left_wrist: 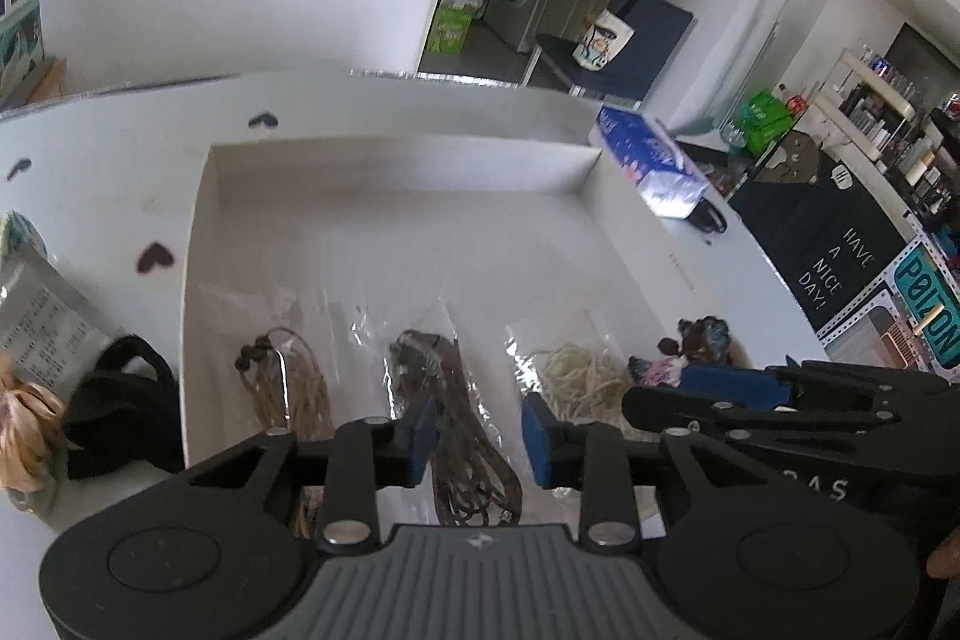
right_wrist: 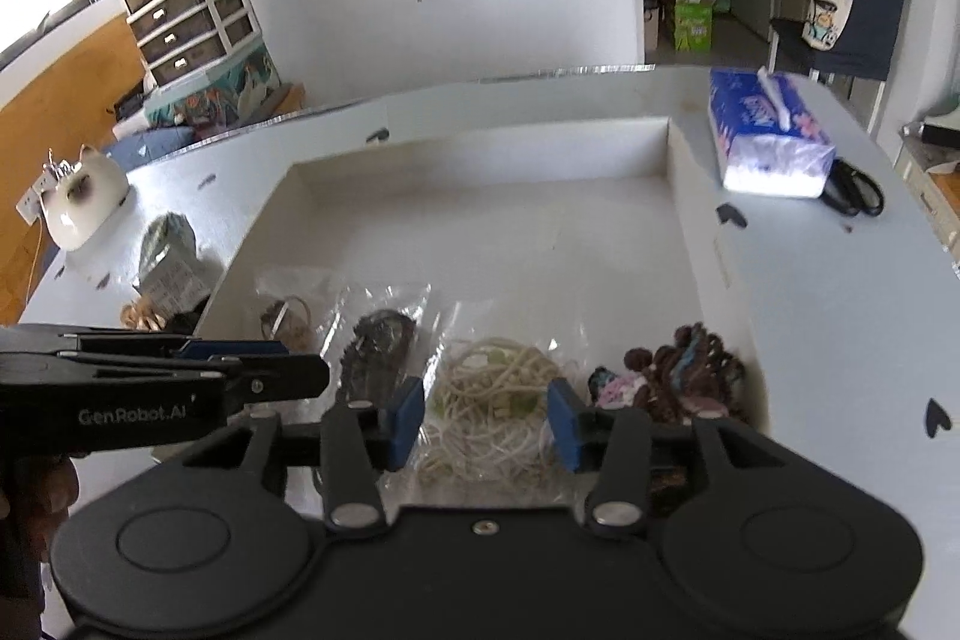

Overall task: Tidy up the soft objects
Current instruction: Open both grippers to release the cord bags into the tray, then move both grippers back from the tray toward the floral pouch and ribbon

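We hold the left claw [left_wrist: 474,439] low in the left wrist frame, its blue pads wide apart and gripping nothing. Just above it, a white box [left_wrist: 396,169] fills the middle of the frame, and along its lower edge lie three clear bags in a row: a tan cord bundle [left_wrist: 288,382] at the left, a dark brown cord bundle [left_wrist: 447,394] in the middle, and a cream cord bundle [left_wrist: 576,379] at the right. A brown and blue yarn bundle [left_wrist: 699,346] lies just right of the cream one. On the white counter [left_wrist: 108,172] at the lower left, outside the box, we see a black fabric piece [left_wrist: 126,412] and a tan ribbon bow [left_wrist: 24,424] touching it.

In the right wrist frame, the right claw [right_wrist: 487,421] is also wide and holds nothing, with the cream bundle between its pads. A blue tissue pack [right_wrist: 765,136] rests on the counter at the upper right, with black scissors [right_wrist: 855,193] just beside it.
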Action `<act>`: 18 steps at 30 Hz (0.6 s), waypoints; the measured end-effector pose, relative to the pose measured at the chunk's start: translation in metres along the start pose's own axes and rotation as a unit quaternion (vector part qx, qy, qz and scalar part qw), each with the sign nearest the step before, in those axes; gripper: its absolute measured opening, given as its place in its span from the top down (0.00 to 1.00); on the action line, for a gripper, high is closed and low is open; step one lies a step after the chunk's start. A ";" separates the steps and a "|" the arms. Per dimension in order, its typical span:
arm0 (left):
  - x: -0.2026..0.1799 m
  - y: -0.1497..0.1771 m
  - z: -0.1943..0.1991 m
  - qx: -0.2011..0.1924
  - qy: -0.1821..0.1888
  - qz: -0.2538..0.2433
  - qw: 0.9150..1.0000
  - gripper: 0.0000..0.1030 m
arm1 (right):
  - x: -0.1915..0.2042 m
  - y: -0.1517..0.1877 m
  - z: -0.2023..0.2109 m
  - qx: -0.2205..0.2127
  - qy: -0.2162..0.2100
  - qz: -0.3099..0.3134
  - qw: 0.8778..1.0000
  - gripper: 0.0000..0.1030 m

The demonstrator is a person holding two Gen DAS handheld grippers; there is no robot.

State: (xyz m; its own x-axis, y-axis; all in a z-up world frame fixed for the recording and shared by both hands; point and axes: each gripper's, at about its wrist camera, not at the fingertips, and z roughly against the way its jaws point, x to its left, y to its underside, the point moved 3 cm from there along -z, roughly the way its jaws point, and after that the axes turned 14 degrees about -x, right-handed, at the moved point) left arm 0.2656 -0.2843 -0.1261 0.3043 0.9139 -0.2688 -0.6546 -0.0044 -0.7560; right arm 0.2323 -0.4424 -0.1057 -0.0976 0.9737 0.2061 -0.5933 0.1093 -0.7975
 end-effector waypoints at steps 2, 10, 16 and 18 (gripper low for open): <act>-0.002 -0.002 0.007 -0.008 0.001 -0.005 1.000 0.60 | 0.001 -0.003 0.009 -0.014 0.000 0.002 1.000 0.48; -0.005 -0.004 0.033 -0.036 -0.002 -0.018 0.999 0.45 | 0.001 -0.003 0.037 -0.054 0.018 0.003 0.998 0.38; -0.005 -0.001 0.051 -0.054 -0.008 -0.020 0.998 0.26 | -0.002 0.003 0.056 -0.076 0.039 0.011 0.996 0.27; -0.004 0.001 0.055 -0.058 -0.011 -0.022 0.998 0.18 | -0.003 0.005 0.061 -0.079 0.042 0.011 0.996 0.24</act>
State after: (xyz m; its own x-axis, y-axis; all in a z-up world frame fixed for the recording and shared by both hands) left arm 0.2256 -0.2657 -0.0927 0.3155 0.9228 -0.2212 -0.5556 -0.0093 -0.8314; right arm 0.1812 -0.4566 -0.0755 -0.0382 0.9886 0.1458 -0.4573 0.1124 -0.8822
